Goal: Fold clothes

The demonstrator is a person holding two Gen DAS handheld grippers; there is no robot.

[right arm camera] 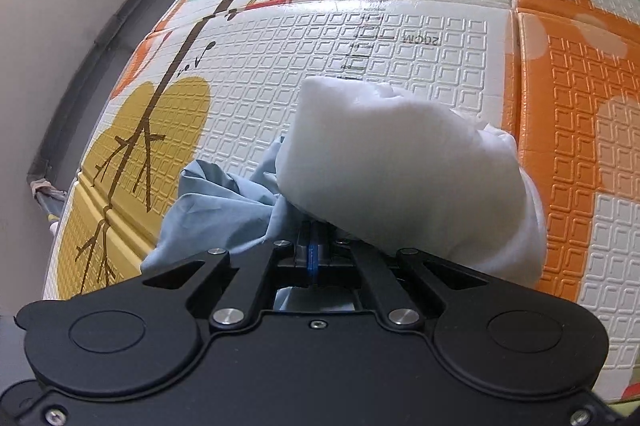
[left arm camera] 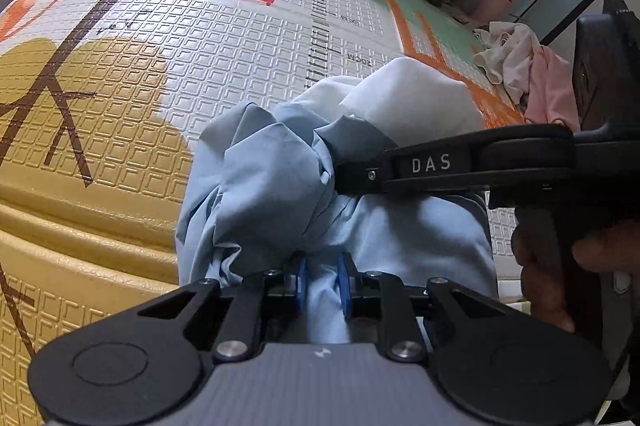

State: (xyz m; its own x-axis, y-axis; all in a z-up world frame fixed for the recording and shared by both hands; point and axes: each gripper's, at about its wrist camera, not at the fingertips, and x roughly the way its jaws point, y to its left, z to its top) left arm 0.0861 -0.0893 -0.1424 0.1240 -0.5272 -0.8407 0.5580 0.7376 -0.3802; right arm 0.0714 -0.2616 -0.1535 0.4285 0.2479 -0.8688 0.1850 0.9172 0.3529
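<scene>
We are holding one thin, soft, pale blue woven garment between both claws, and it is hanging bunched just above the embossed foam play mat printed with a yellow tree and orange blocks. Our left gripper is standing only slightly parted, its blue pads pinching a narrow fold of the cloth. Our right gripper is fully closed, its pads meeting on a thin edge while a bright, whitish bulge of the same fabric billows toward one o'clock of it.

We are judging the cloth light, limp and a little slippery, so it will sag and crumple rather than keep any shape. We would be taking hold at seams or corners. A pile of white and pink clothes is lying at two o'clock.
</scene>
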